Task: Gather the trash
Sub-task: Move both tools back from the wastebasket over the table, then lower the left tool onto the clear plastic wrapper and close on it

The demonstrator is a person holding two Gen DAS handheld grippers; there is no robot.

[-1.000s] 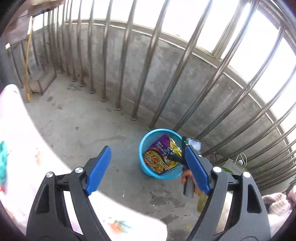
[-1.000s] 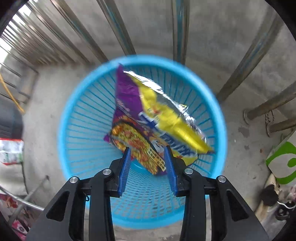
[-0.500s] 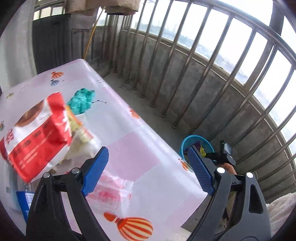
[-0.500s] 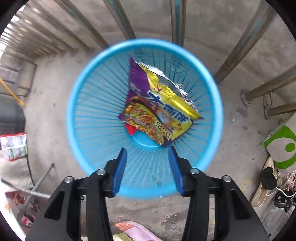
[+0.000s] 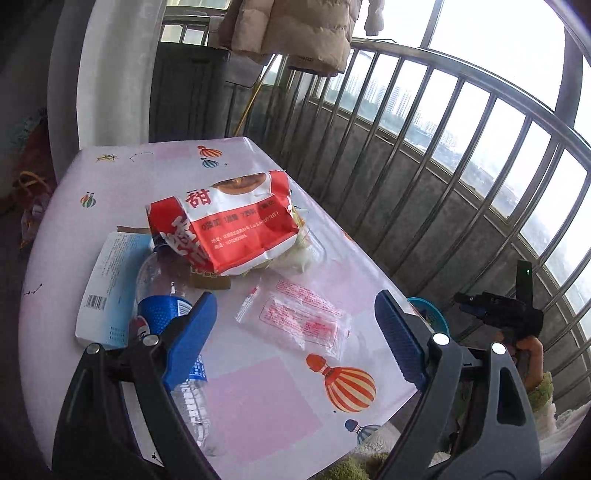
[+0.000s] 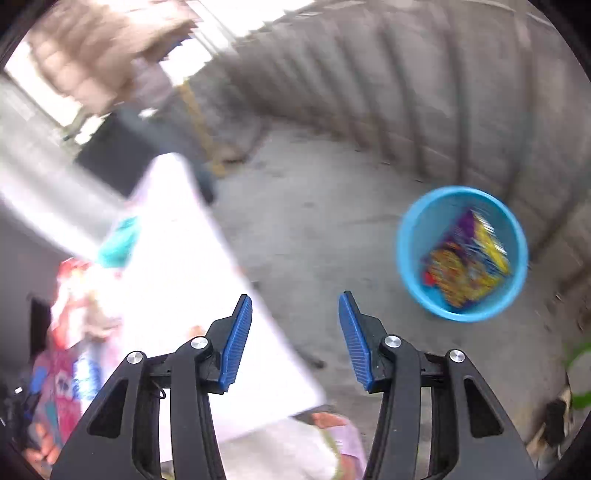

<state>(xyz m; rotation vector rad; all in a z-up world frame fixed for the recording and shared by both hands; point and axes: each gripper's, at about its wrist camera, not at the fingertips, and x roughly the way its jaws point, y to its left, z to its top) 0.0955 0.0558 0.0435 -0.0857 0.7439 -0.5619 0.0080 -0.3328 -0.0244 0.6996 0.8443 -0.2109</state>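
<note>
My left gripper (image 5: 295, 332) is open and empty above the table (image 5: 266, 398). On the table lie a red and white paper bag (image 5: 229, 221), a clear plastic bottle with a blue label (image 5: 166, 317), a clear plastic wrapper (image 5: 295, 317) and a white and light-blue package (image 5: 107, 288). My right gripper (image 6: 295, 339) is open and empty, over the table's edge (image 6: 221, 295). The blue trash basket (image 6: 461, 254) stands on the floor to its right with a purple and yellow snack bag (image 6: 465, 266) inside. The basket's rim (image 5: 430, 314) shows past the table in the left wrist view.
A metal railing (image 5: 443, 155) on a concrete wall runs along the balcony behind the table and basket. A beige jacket (image 5: 295, 29) hangs above. A dark cabinet (image 5: 192, 96) stands at the far end. The right wrist view is motion-blurred.
The right gripper opened, left the snack bag in the basket and swung left and up toward the table. The left gripper swung from the floor up to the table's trash.
</note>
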